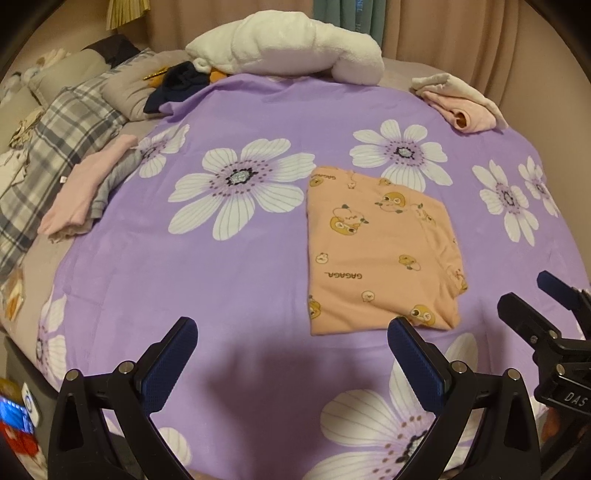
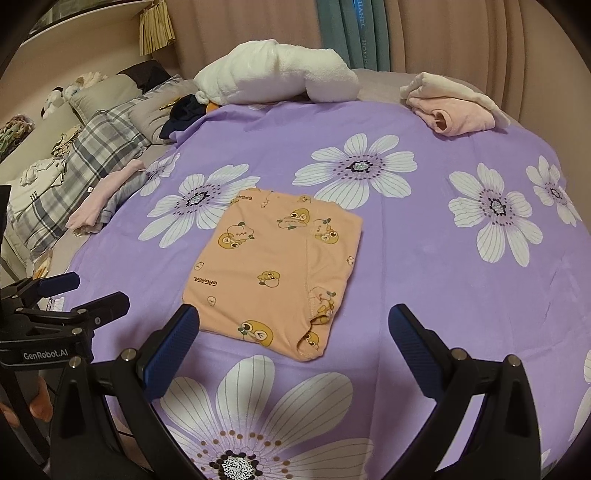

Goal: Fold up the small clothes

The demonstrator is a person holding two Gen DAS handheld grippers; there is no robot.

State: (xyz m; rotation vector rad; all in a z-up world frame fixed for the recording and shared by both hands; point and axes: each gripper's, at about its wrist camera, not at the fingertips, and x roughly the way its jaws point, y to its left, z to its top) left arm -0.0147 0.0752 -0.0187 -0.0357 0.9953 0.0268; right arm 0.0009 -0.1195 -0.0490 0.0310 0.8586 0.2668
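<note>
Right now the peach garment printed with little cartoon figures lies folded into a neat rectangle on the purple flowered bedspread, flat and free of both my claws. My left claw hangs above the spread just short of the garment's near edge, its blue-padded fingers spread wide with nothing between them; the right-hand finger's tip overlaps the garment's near corner in the left wrist view, though I cannot tell whether it touches. My right claw is likewise wide apart and empty, its left finger's tip at the garment's near left corner in its own view. Each claw shows at the side of the other's camera view. Further out, at the left edge of the spread, a pale pink and grey stack of folded clothes rests beside a grey plaid blanket. At the far side sits a lumpy white fluffy blanket, with a dark navy cloth just left of it, and a crumpled pink and cream bundle lies at the far right corner. Curtains hang behind the bed.
</note>
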